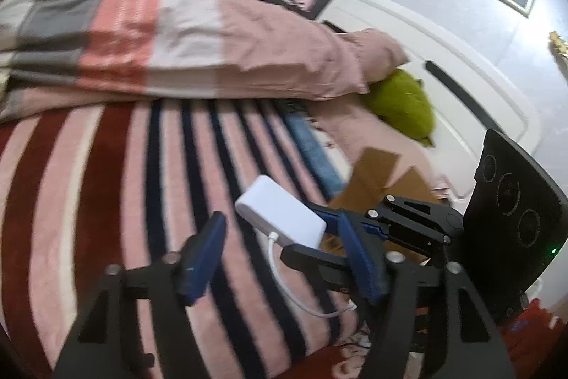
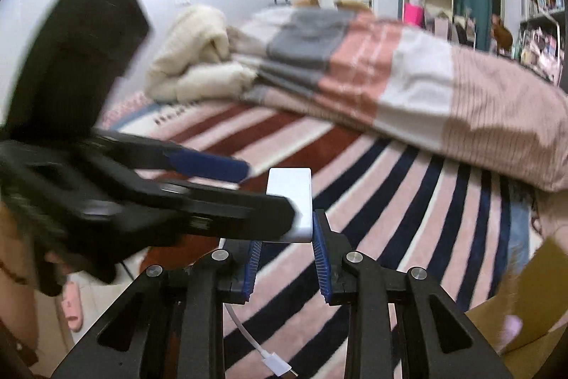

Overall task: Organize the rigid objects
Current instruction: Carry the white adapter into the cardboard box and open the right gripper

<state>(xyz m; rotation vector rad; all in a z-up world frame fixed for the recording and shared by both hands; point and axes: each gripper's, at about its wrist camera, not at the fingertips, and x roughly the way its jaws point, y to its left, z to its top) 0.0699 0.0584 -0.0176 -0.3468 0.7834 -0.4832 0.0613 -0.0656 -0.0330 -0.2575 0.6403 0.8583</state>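
A white power bank (image 2: 291,198) with a short white cable (image 2: 255,343) is clamped at its near end between my right gripper's (image 2: 287,237) blue pads (image 2: 321,254), above the striped bed cover. In the left wrist view the same power bank (image 1: 280,212) hangs in the air with its cable (image 1: 301,293) dangling. My left gripper (image 1: 284,258) is open and empty, just beside and under the power bank; in the right wrist view its black finger crosses in front of the bank's left edge.
A striped pink, red and navy blanket (image 1: 106,183) covers the bed. A folded quilt (image 1: 177,34) lies behind. An open cardboard box (image 1: 383,180) stands at the right, also showing in the right wrist view (image 2: 525,308). A green plush (image 1: 404,105) lies by the headboard.
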